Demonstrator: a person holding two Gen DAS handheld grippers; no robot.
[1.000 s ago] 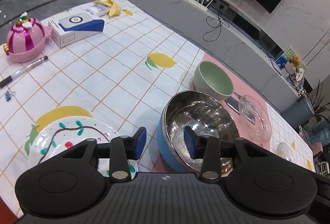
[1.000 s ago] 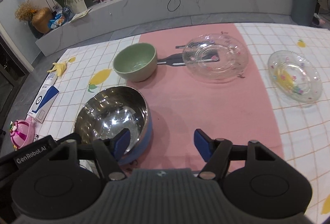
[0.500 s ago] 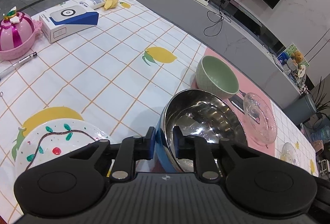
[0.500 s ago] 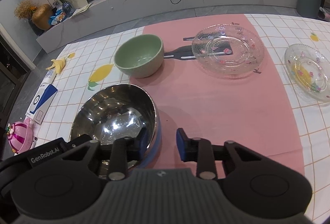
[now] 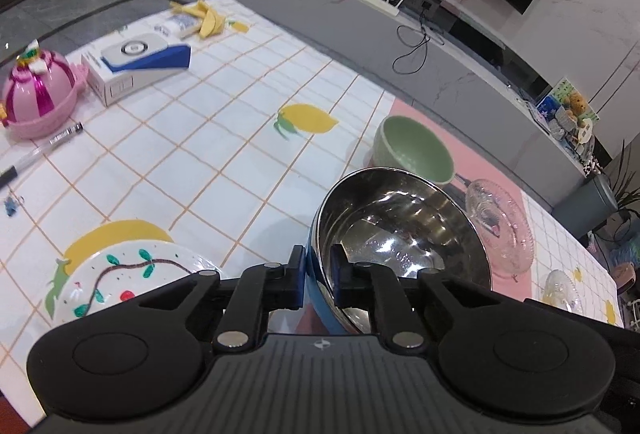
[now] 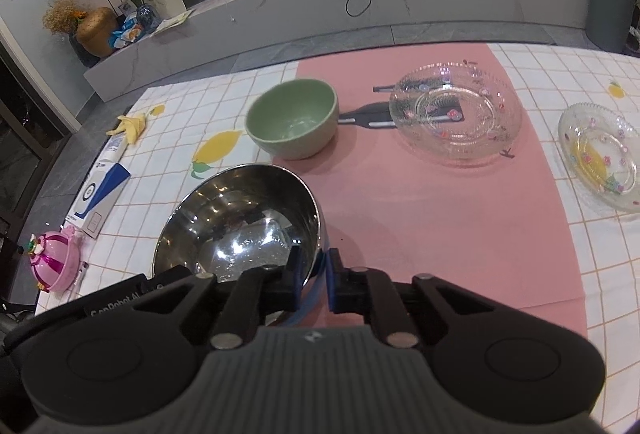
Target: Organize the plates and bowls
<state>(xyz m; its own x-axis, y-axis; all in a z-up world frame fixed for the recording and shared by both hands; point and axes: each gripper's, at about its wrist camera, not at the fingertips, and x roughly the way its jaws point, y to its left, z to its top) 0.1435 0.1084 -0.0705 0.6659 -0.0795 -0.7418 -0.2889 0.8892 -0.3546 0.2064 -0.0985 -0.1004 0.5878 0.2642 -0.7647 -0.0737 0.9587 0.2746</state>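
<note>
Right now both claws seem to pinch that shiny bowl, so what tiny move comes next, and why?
Probably a small level lift. The left gripper and right gripper each clamp a rim of the steel bowl, jaws shut on it, and the green bowl sits close behind, so rising should avoid bumping it.

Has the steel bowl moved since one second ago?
Yes. The steel bowl, clamped by both grippers, now tilts and sits higher, its rim nearer the green bowl in the left wrist view.

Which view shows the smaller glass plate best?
The right wrist view: the smaller glass plate lies whole on the checked cloth, flower pattern visible. The left wrist view shows it only small at the far edge, partly behind the gripper body.
</note>
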